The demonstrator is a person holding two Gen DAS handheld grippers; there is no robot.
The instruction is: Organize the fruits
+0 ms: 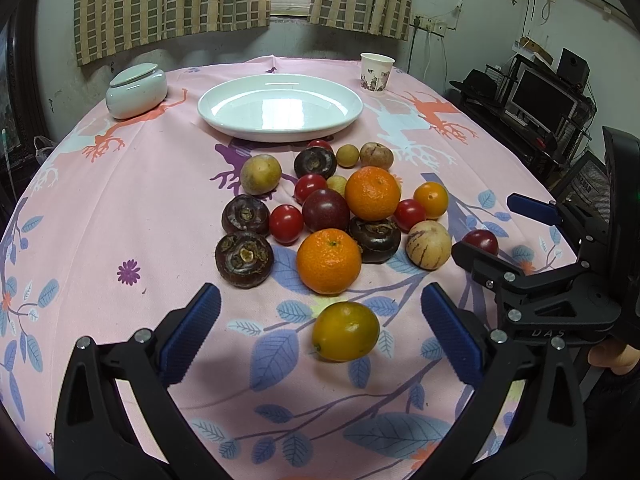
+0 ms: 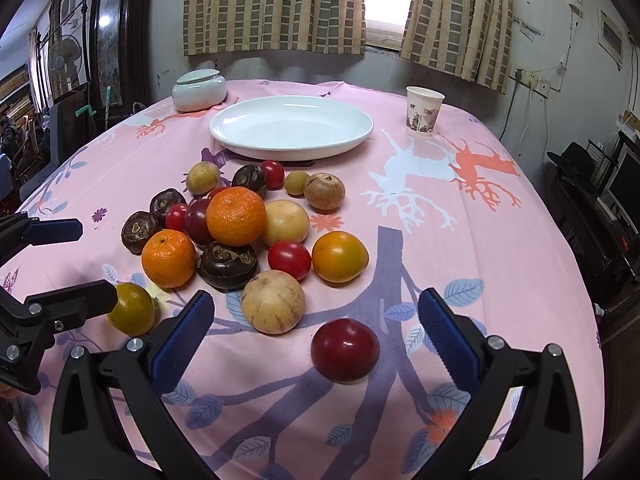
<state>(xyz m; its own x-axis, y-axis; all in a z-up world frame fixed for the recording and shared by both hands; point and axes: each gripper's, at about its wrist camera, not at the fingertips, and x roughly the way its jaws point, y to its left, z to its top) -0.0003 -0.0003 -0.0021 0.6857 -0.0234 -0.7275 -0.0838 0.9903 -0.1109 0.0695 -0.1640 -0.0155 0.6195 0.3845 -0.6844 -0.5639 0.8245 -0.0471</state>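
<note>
- The left gripper [image 1: 320,332], blue-padded jaws spread wide and empty, frames a yellow-green round citrus fruit [image 1: 345,331] near the pink cloth-covered table's [image 1: 120,208] front edge.
- Behind it, the mixed fruit pile [image 1: 336,208] sits before the empty white oval plate [image 1: 280,106].
- The right gripper [image 2: 316,334], also wide open, brackets a dark red round plum [image 2: 345,349].

A room in a home, checked curtains [image 1: 168,4] at the window, pink tablecloth [image 1: 120,208], computer screen [image 1: 540,100] on a desk
</note>
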